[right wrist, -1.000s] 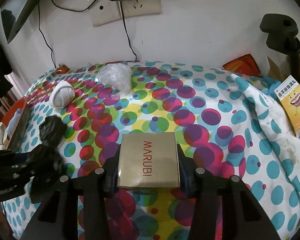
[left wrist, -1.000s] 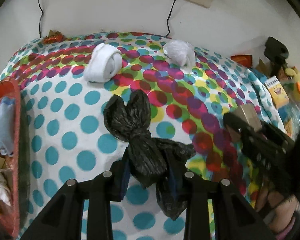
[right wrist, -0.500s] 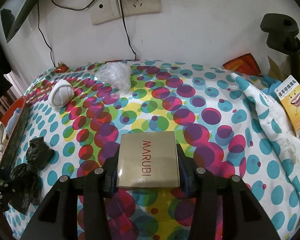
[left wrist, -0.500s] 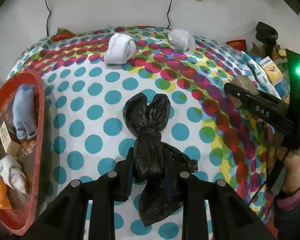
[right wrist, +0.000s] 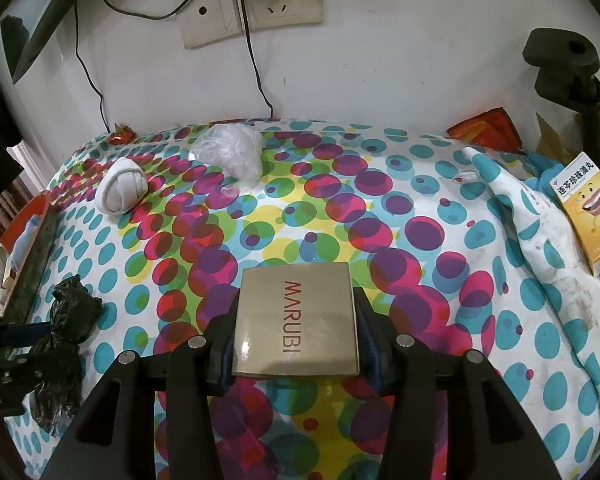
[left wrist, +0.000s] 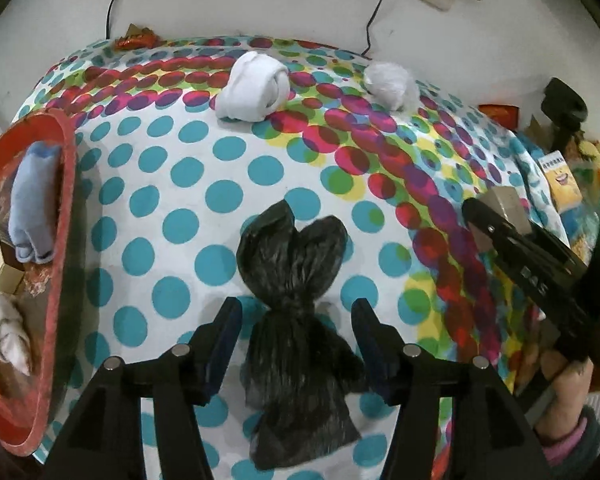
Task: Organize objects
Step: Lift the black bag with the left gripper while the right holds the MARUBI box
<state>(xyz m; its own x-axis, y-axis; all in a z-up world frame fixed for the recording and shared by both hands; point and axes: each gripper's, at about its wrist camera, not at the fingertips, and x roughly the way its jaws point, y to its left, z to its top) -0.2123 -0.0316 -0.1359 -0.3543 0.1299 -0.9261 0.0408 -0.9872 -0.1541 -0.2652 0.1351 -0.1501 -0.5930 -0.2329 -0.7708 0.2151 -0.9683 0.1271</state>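
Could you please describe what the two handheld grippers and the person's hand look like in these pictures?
Both grippers, the left gripper and the right gripper, are matte black, with angular struts, round silver bolt heads and dark blue finger pads. Seen from the left wrist, the right one's side bears pale "DAS" lettering, with a green light nearby. The hand is bare, with a grey sleeve over a pink cuff.

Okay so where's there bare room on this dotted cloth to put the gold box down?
Free: the wide middle between the white sock roll, clear plastic bag and gold box; also ahead toward the yellow carton. Crowded: the left edge, with the black bag and red tray.
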